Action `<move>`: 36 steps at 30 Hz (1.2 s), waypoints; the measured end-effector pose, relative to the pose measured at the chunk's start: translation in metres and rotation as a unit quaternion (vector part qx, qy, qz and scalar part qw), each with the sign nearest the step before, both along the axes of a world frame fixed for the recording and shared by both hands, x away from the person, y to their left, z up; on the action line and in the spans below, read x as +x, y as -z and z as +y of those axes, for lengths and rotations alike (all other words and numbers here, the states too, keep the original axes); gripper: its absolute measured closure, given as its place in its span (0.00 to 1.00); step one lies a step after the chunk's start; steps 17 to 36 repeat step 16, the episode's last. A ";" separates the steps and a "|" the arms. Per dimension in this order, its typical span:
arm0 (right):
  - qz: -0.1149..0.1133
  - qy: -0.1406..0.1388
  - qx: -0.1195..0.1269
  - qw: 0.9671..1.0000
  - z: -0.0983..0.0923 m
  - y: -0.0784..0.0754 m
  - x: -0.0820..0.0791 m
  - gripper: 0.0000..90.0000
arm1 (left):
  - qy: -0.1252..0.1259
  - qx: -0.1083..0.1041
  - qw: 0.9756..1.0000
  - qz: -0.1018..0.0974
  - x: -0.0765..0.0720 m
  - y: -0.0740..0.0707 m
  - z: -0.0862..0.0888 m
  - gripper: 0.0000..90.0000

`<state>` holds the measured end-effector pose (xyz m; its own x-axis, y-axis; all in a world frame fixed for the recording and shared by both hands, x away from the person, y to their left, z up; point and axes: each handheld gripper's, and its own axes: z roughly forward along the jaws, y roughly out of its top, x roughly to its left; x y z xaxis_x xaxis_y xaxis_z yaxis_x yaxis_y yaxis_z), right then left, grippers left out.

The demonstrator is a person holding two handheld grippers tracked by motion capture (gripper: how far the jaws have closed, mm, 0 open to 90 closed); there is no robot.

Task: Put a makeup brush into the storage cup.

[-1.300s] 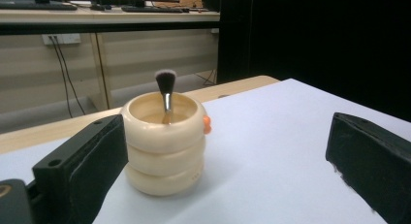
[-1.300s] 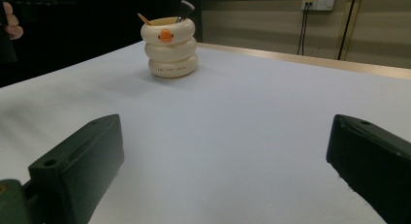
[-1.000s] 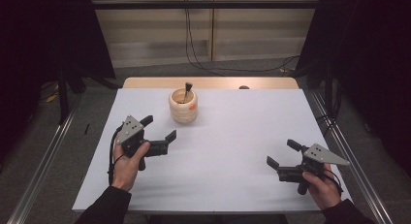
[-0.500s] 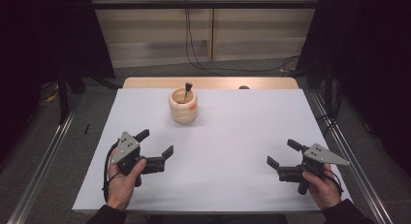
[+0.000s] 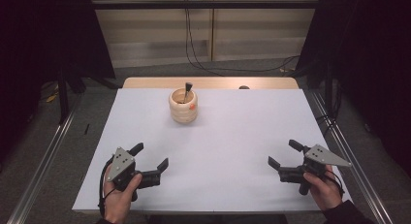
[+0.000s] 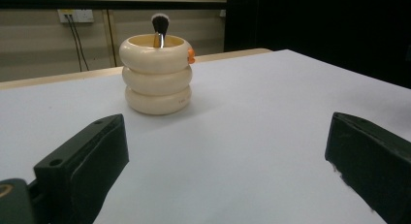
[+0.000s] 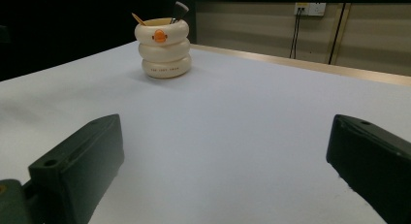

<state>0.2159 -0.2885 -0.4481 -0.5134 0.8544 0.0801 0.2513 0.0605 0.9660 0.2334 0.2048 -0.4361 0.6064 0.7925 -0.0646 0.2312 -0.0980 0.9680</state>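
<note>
Both my grippers sit low at the near edge of the white table (image 5: 242, 136), and nothing is held yet. The left gripper (image 5: 149, 156) has its jaws spread wide with only bare tabletop between them; the right gripper (image 5: 286, 153) is just as wide and just as empty. The thing I'm going for is the cream ringed holder (image 5: 183, 105), standing upright toward the far side, a bit left of centre and well apart from both grippers. A dark-tipped makeup brush (image 6: 159, 26) pokes out of it, leaning slightly; in the right gripper view I also spot a thin wooden stick (image 7: 138, 19) at the rim.

I judge the left gripper has the straighter line. I want to come in above the rim, jaws lined up either side of the brush handle, pinch below the bristles and lift straight up. The holder looks light, so any sideways drag could tip it.
</note>
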 end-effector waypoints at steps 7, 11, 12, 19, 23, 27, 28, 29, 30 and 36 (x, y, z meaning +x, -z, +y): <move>0.001 0.002 -0.003 1.000 0.001 0.001 -0.002 0.00 | -0.017 -0.024 1.000 0.000 -0.004 0.004 0.011 0.02; -0.003 0.003 -0.003 1.000 0.000 0.001 -0.002 0.00 | -0.007 -0.024 1.000 -0.010 -0.006 0.002 0.011 0.02; -0.002 0.004 -0.003 1.000 -0.001 0.002 -0.001 0.00 | -0.008 -0.020 1.000 -0.009 -0.006 0.002 0.012 0.02; -0.005 0.006 -0.005 1.000 -0.002 0.002 -0.002 0.00 | -0.003 -0.026 1.000 -0.004 -0.005 0.003 0.012 0.02; -0.005 0.006 -0.005 1.000 -0.002 0.002 -0.002 0.00 | -0.003 -0.026 1.000 -0.004 -0.005 0.003 0.012 0.02; -0.005 0.006 -0.005 1.000 -0.002 0.002 -0.002 0.00 | -0.003 -0.026 1.000 -0.004 -0.005 0.003 0.012 0.02; -0.005 0.006 -0.005 1.000 -0.002 0.002 -0.002 0.00 | -0.003 -0.026 1.000 -0.004 -0.005 0.003 0.012 0.02; -0.005 0.006 -0.005 1.000 -0.002 0.002 -0.002 0.00 | -0.003 -0.026 1.000 -0.004 -0.005 0.003 0.012 0.02; -0.005 0.006 -0.005 1.000 -0.002 0.002 -0.002 0.00 | -0.003 -0.026 1.000 -0.004 -0.005 0.003 0.012 0.02; -0.005 0.006 -0.005 1.000 -0.002 0.002 -0.002 0.00 | -0.003 -0.026 1.000 -0.004 -0.005 0.003 0.012 0.02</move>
